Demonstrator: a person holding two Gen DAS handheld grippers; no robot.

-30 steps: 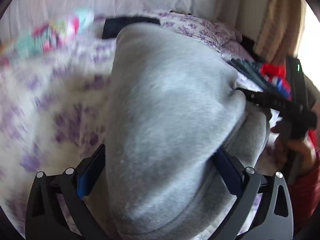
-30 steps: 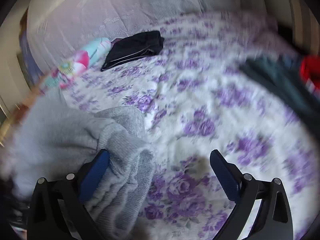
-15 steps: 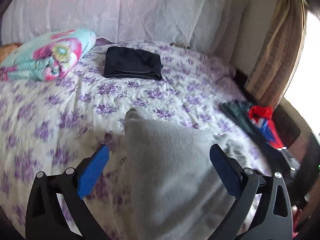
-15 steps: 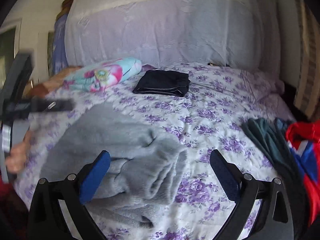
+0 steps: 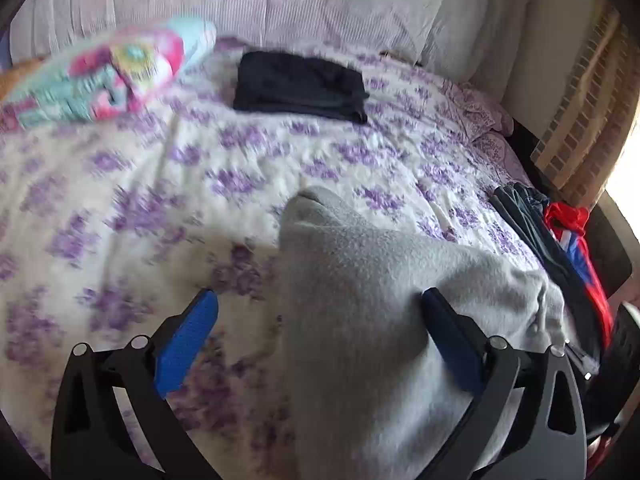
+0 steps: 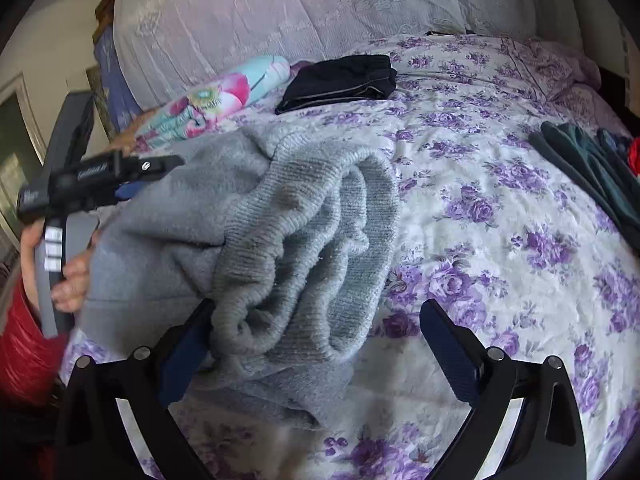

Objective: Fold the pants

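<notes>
Motion blur smears the floral bedspread and the bright pillow left of the left jaws. The grey pants run off the bottom edge between them, and cover the right gripper's left pad.

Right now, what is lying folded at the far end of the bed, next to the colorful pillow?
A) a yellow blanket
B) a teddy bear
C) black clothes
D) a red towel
C: a flat, folded stack of black clothes sits on the purple-flowered bedspread just beside the colorful pillow, far beyond the grey pants.
</notes>
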